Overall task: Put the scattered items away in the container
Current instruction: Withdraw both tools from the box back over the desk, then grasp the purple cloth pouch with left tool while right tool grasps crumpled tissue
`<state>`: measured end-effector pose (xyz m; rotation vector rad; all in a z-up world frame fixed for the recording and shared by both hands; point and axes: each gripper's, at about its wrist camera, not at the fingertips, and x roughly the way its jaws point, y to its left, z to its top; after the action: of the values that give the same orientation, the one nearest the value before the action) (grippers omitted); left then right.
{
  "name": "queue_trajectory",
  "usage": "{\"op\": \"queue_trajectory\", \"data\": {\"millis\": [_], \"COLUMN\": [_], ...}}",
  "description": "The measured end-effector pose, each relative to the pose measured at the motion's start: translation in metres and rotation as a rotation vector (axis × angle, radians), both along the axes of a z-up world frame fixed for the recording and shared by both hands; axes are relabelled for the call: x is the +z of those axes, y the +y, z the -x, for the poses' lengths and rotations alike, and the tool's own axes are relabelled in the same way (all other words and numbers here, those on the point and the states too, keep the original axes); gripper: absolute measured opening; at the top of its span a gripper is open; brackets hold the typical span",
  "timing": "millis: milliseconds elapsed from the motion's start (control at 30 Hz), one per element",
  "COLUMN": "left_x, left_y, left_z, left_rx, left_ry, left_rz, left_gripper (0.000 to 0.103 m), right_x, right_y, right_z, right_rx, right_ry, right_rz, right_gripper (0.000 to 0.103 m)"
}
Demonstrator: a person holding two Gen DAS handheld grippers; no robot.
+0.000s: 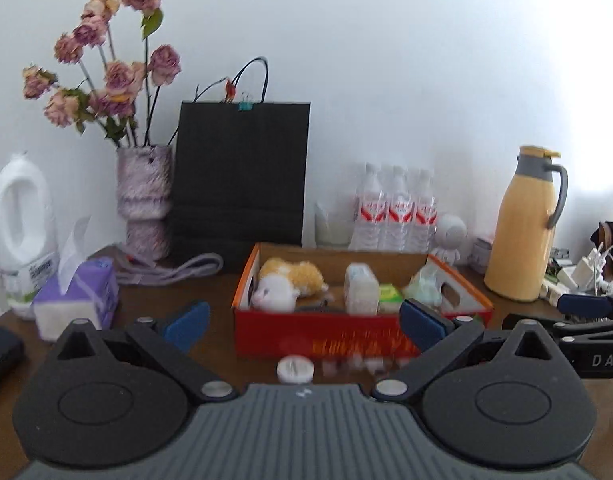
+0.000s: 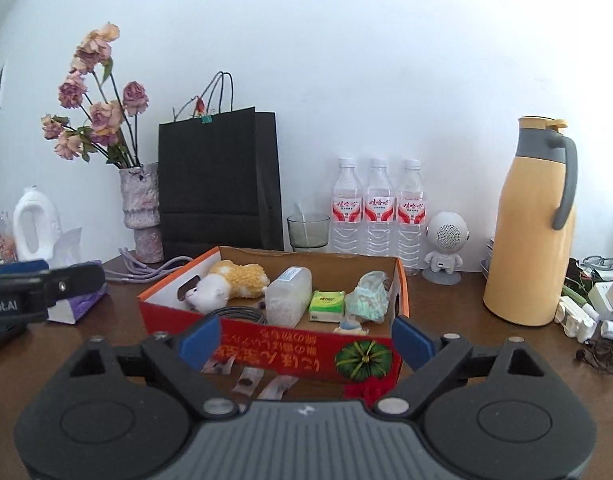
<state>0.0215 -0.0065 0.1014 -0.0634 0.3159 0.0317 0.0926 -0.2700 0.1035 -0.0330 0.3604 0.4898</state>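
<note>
The right gripper (image 2: 304, 342) hangs with jaws wide and empty before the red cardboard box (image 2: 306, 354). Inside lie a plush toy (image 2: 230, 284), a tissue pack (image 2: 326, 306) and a crumpled mask (image 2: 368, 298).

vase of dried roses (image 2: 140, 208) | black paper bag (image 2: 218, 184) | three water bottles (image 2: 380, 208) | yellow thermos jug (image 2: 534, 224)

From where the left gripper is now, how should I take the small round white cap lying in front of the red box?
Grip the small round white cap across its rim, coming from above: it lies flat and low on the wooden table.
</note>
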Motion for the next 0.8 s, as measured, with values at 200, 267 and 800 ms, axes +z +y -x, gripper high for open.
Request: {"op": "queue_trajectory", "data": {"millis": [200,267,800], "left_x": [-0.041,-0.048,-0.066], "left_y": [0.006,0.006,-0.066], "left_z": [0.064,0.06,-0.022], "left_rx": [-0.016,-0.033,-0.212], "left_ry": [0.149,0.19,0.281], "left_rz": [0.053,0.036,-0.008], "left_gripper": [0.103,0.103,0.103], "right_x": [-0.041,-0.052,-0.072], "right_y": [-0.018,-0.016,-0.048], "right_z": [0.072,0.066,-0.038], "right_rx": [-0.008,0.002,-0.181], "right_ry": [0.109,0.159,0.274], "right_rz": [-0.002,0.017,-0.123], "right_gripper": [0.098,0.096,0.027]}}
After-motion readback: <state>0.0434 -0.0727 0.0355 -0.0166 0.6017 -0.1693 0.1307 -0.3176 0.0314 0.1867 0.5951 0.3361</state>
